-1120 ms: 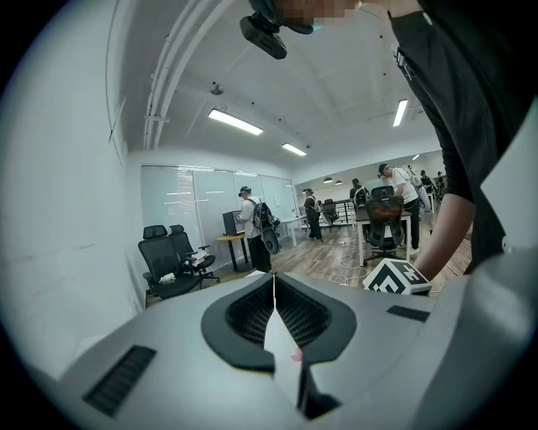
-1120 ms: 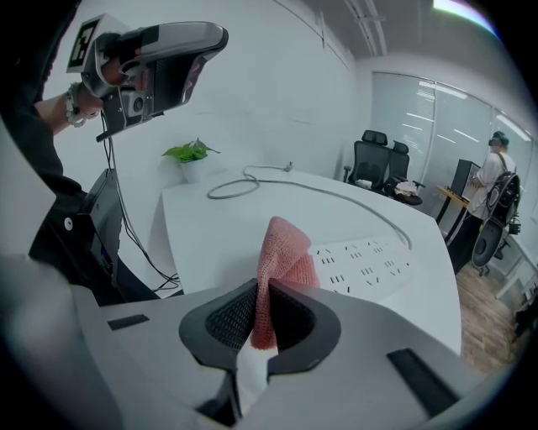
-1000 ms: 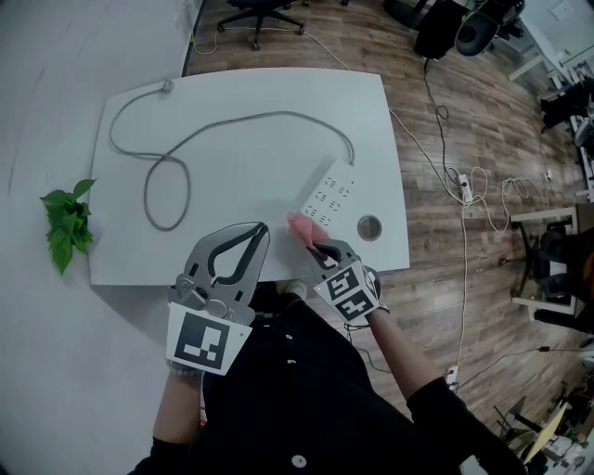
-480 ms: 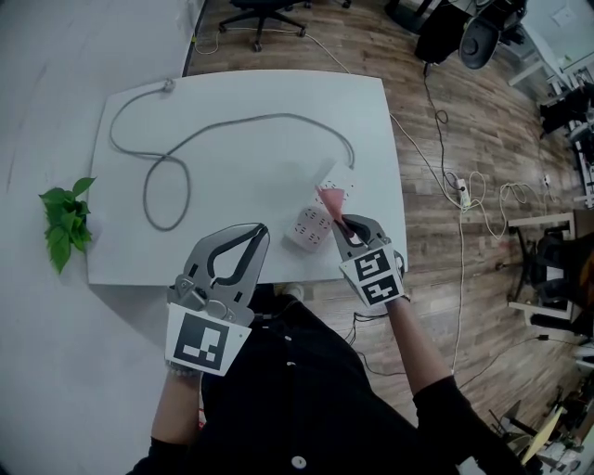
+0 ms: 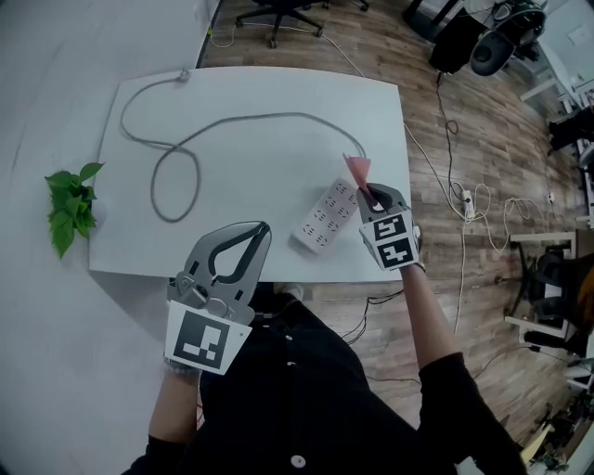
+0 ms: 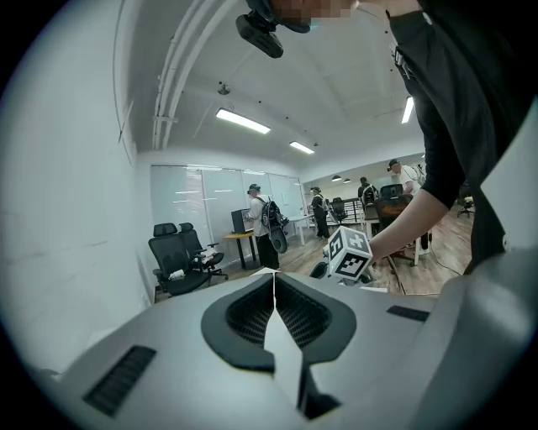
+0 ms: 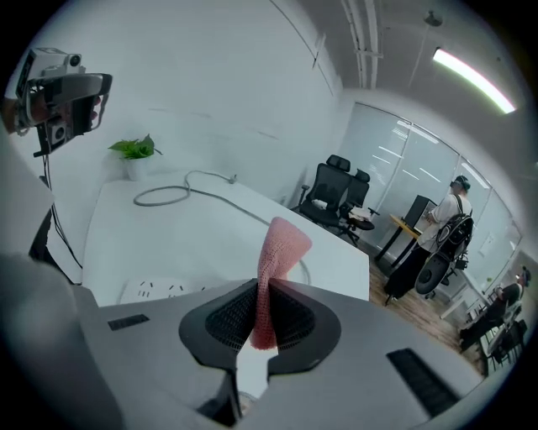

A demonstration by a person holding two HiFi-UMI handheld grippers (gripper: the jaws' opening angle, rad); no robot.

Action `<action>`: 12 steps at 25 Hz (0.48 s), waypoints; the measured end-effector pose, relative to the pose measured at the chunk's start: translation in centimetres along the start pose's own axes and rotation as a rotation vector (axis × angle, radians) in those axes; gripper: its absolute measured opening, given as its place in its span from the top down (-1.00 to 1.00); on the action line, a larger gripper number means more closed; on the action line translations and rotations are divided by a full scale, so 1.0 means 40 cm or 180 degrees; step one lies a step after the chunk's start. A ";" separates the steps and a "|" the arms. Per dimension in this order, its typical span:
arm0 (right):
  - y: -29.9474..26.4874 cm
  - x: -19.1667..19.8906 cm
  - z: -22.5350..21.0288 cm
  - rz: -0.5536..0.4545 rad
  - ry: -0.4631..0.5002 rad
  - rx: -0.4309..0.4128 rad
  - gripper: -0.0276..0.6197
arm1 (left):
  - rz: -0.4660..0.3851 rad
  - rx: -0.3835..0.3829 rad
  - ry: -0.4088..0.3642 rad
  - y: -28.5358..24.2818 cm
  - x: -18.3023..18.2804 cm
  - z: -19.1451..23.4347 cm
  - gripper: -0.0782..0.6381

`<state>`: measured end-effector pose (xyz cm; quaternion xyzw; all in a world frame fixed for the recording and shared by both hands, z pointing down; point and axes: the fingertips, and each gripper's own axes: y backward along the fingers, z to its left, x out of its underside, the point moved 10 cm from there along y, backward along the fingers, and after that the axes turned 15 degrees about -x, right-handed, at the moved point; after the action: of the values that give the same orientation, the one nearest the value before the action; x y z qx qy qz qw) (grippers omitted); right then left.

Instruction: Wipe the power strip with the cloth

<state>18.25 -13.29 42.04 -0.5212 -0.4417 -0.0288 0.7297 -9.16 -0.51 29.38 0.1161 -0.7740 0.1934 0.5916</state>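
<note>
A white power strip lies near the front right of the white table, its grey cord looping back to the far left corner. My right gripper is shut on a pink cloth and sits just right of the strip's far end. In the right gripper view the cloth stands up from between the jaws, with the power strip below left. My left gripper is shut with nothing in it, at the table's front edge left of the strip.
A green potted plant sits on the floor left of the table. Cables trail across the wooden floor to the right. Office chairs stand beyond the table's far edge. People stand in the background of the gripper views.
My right gripper has carried the pink cloth from the strip's near end along it to the far right end. The strip has shifted slightly. The left gripper has stayed put.
</note>
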 end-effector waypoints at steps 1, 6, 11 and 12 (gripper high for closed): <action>-0.008 -0.003 -0.013 0.0026 0.0004 0.0023 0.76 | 0.0009 -0.0020 0.0003 0.002 0.002 0.005 0.73; -0.057 -0.011 -0.065 0.0184 0.0014 0.0087 0.76 | 0.0087 -0.0104 0.0025 0.015 0.015 0.019 0.73; -0.106 -0.006 -0.093 0.0398 -0.0005 0.0074 0.76 | 0.0087 -0.0177 0.0025 0.029 0.020 0.037 0.73; -0.116 -0.006 -0.094 0.0435 -0.0005 0.0063 0.76 | 0.0095 -0.0194 0.0026 0.032 0.022 0.042 0.73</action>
<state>18.09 -18.46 45.06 -0.5429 -0.4059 0.0258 0.7347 -11.38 -0.06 29.65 0.0856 -0.7788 0.1790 0.5951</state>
